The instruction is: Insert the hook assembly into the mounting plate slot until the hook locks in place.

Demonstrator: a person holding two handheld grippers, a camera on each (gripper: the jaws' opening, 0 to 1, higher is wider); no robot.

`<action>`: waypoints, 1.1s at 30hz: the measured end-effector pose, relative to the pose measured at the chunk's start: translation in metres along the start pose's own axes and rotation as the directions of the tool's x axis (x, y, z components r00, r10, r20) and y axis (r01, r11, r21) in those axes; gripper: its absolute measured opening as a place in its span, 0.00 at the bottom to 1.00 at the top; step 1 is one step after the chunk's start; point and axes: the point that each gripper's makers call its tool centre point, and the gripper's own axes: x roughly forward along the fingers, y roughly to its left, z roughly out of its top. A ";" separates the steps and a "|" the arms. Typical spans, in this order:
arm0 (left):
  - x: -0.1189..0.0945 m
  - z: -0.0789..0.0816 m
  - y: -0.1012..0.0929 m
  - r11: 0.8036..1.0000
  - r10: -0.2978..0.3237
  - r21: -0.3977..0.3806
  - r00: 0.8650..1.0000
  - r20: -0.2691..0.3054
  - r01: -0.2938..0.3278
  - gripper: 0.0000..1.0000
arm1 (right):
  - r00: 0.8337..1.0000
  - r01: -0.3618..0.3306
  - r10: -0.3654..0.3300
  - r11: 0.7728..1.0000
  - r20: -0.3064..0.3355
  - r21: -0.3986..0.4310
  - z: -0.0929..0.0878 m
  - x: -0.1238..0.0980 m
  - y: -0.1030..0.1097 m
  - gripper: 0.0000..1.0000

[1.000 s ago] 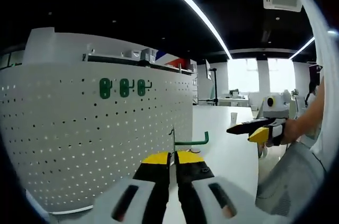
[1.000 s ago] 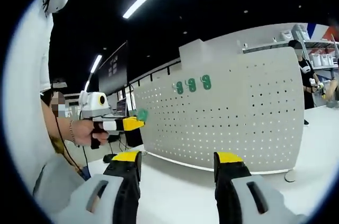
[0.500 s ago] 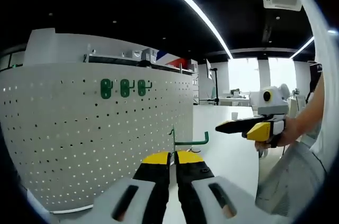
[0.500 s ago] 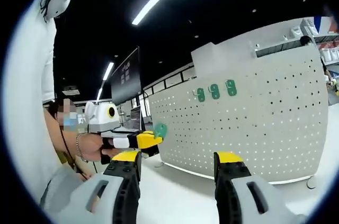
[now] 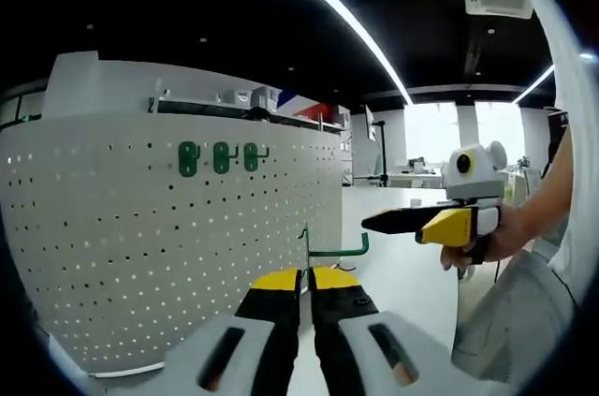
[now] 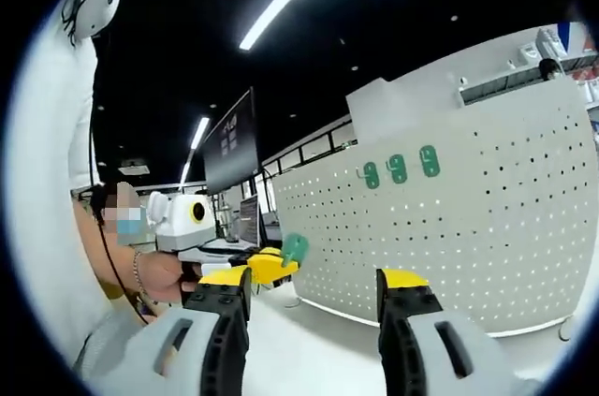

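My left gripper [image 5: 304, 276] has its yellow-tipped black jaws pinched shut on the green wire hook with its flat oval plastic base [image 5: 334, 248]. The thin stem rises between the tips and the bent arm reaches off to the right. In the right gripper view the same piece shows as a small green oval [image 6: 294, 248] at the nose of the left gripper [image 6: 265, 265].

My right gripper [image 6: 314, 295] stands wide open with nothing in it; its long dark jaws [image 5: 404, 221] point toward the hook in the left gripper view.

The white perforated metal mounting panel [image 5: 140, 246] stands upright on the white worktop [image 5: 402, 270], and three matching green hooks [image 5: 218, 156] already sit in a row high on it.

I judge the hook light and stiff, but smooth and narrow enough to twist in a pinch. The better hold is low on the stem, near the base. The panel looks rigid, matte and evenly punched.
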 end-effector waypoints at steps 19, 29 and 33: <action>-0.002 0.001 0.000 1.000 0.009 0.001 1.000 0.006 -0.009 0.03 | 0.998 -0.062 0.062 0.998 -0.001 0.017 -0.001 0.027 0.015 0.49; -0.004 0.001 0.001 1.000 0.014 0.001 1.000 0.010 -0.014 0.03 | 0.996 -0.088 0.088 0.996 0.007 0.028 0.003 0.045 0.020 0.47; -0.004 0.002 0.002 1.000 0.019 -0.001 1.000 0.012 -0.019 0.03 | 0.995 -0.096 0.096 0.995 0.008 0.036 0.003 0.049 0.022 0.45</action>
